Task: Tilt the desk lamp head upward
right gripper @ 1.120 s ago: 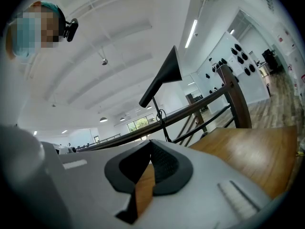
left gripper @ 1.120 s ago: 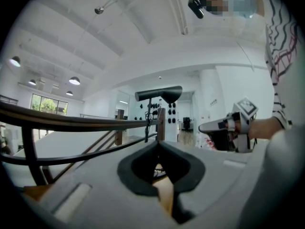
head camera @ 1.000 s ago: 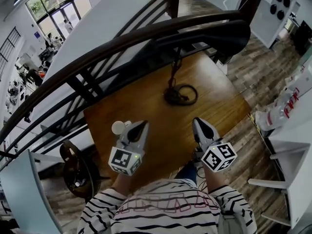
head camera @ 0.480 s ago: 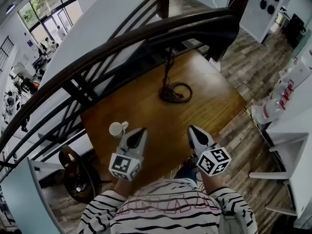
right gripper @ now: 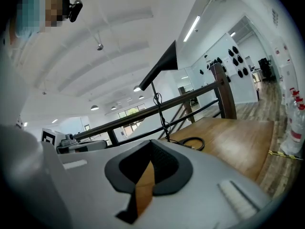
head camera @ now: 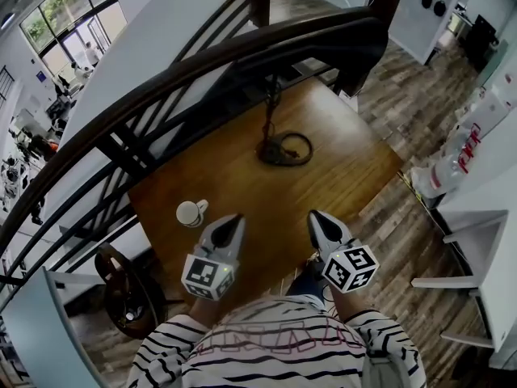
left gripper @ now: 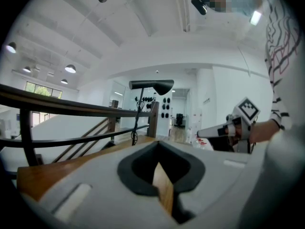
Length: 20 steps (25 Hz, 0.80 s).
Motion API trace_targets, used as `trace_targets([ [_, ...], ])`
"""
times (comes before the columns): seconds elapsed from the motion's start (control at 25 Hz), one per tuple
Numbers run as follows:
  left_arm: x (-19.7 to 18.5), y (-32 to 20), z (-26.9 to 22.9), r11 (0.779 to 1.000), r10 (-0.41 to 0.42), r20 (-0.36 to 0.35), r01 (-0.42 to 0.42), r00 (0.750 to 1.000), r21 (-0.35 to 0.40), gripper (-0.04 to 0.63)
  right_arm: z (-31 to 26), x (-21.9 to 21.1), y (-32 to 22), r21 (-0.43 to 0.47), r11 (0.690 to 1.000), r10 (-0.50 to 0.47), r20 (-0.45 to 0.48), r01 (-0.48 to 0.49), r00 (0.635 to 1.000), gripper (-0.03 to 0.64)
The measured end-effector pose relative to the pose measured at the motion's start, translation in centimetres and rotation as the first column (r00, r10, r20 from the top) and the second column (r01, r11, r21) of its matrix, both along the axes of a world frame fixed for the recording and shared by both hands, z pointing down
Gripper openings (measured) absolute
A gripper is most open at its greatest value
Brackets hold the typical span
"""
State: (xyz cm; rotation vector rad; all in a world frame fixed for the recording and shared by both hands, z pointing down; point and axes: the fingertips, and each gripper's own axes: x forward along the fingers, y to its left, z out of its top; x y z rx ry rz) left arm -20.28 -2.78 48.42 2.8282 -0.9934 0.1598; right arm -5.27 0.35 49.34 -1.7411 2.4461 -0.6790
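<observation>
Both grippers are shut with nothing in them: the left gripper (left gripper: 159,168) shows its jaws pressed together in the left gripper view, with only a thin sliver of wood seen through the slit, and the right gripper (right gripper: 145,175) looks the same in its own view. From the head view we hold them side by side above the near edge of the table (head camera: 347,164), close to our striped shirt (head camera: 275,350), each pointing nearly level and away from us. A white mug (head camera: 191,213) stands on the wood near the left gripper, on its left and apart from it. The lamp (head camera: 279,149) stands well apart from both grippers, at the far middle of the table beside the rail (head camera: 186,73), with a dark cord (head camera: 299,145) looped on the wood just beside it. Its thin stem (head camera: 271,107) rises towards the rail, where we cannot tell the dark top of the lamp from the dark bars in the head view. In the left gripper view the lamp head (left gripper: 151,85) sits high above the table and lies about level, its shade facing down; neither gripper touches it
</observation>
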Motion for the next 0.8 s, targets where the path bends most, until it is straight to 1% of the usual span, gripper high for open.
trace_targets([
  [0.2,0.14,0.27,0.11,1.000,0.007,-0.002,-0.007,1.000,-0.006,0.003,-0.15,-0.06,0.07,-0.001,1.000,0.004,-0.003,-0.004,1.000,0.000],
  [0.36,-0.09,0.12,0.54,1.000,0.005,0.005,-0.005,1.000,0.006,0.003,-0.06,-0.05,-0.06,-0.005,1.000,0.006,-0.004,-0.006,1.000,0.000],
  [0.56,0.19,0.51,0.38,1.000,-0.002,0.001,0.002,1.000,-0.022,0.003,0.01,0.06,0.10,-0.005,1.000,0.007,-0.005,-0.007,1.000,0.000],
  [0.8,0.31,0.69,0.64,1.000,-0.011,0.012,0.011,1.000,-0.025,0.003,-0.05,0.25,0.34,-0.003,1.000,0.006,-0.001,-0.006,1.000,0.000],
])
